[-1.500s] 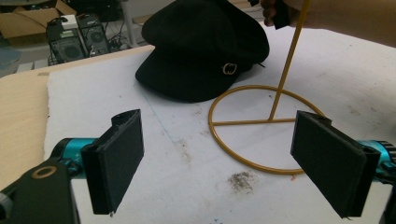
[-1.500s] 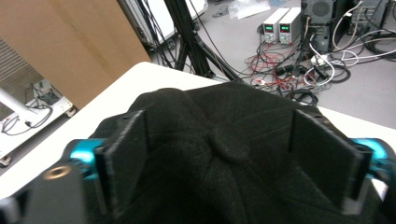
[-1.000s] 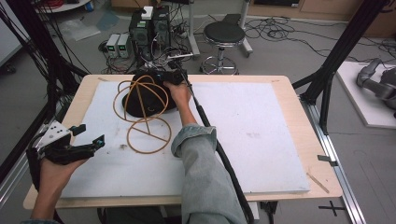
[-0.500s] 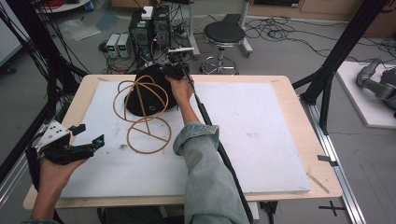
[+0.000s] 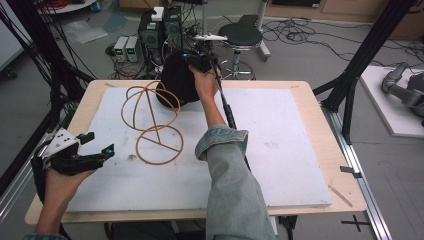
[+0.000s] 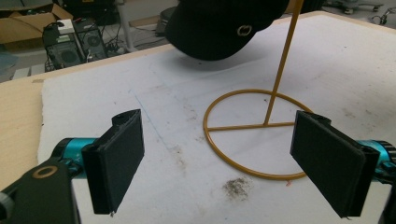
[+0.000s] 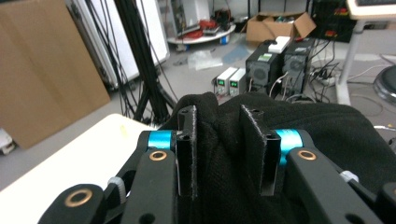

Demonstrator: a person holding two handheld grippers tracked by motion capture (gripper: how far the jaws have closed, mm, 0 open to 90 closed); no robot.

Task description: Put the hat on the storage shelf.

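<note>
Above the table, at 12 o'clock, the right gripper (image 5: 200, 61) holds a black cap (image 5: 177, 82) lifted by the gold wire stand (image 5: 152, 125), likely to hang it there; at 8 o'clock the left gripper (image 5: 95, 150) waits with jaws apart. From the left gripper (image 6: 217, 161), jaws wide and empty, the stand's ring base (image 6: 254, 135) lies ahead and the cap (image 6: 224, 23) hangs at 12 o'clock, showing a small round emblem, unreadable. From the right gripper (image 7: 219, 144), jaws are clamped on a fold of the cap (image 7: 327, 135).
</note>
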